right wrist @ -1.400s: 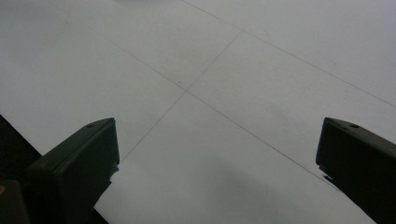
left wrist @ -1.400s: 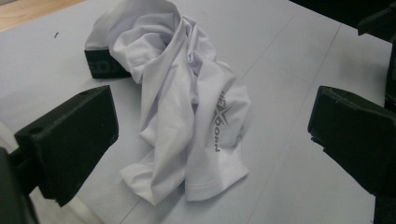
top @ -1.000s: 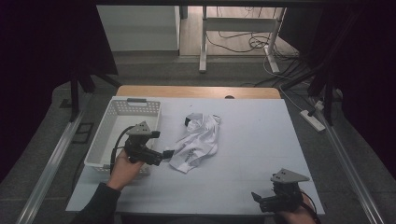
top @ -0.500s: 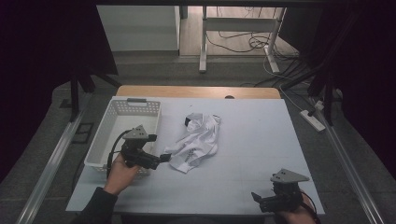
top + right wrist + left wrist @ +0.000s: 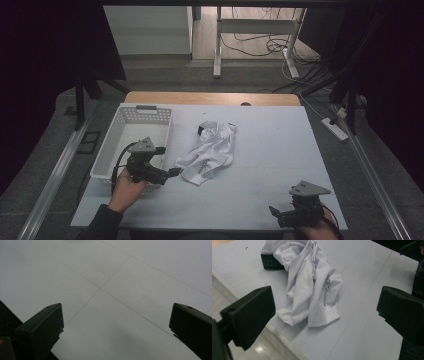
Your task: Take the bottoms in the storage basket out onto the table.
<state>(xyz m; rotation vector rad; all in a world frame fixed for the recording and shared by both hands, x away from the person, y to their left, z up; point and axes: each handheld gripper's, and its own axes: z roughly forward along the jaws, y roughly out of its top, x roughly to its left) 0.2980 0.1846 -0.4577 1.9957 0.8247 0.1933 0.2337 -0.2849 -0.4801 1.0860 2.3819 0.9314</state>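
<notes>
The left tool (image 5: 172, 172), jaws apart, hovers just beside the crumpled white shirt (image 5: 207, 152) lying mid-table, near the basket (image 5: 116, 145) at the left edge. The right tool (image 5: 274, 212) rests with jaws apart at the near right corner.

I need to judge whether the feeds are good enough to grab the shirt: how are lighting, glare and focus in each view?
High view: table evenly lit, surroundings dark, white shirt slightly soft. Left gripper view: shirt sharp, its grey print readable, jaws close and a little blurred, glare on the metal table edge. Right gripper view: flat, dim light on the bare table, faint seams visible.
</notes>
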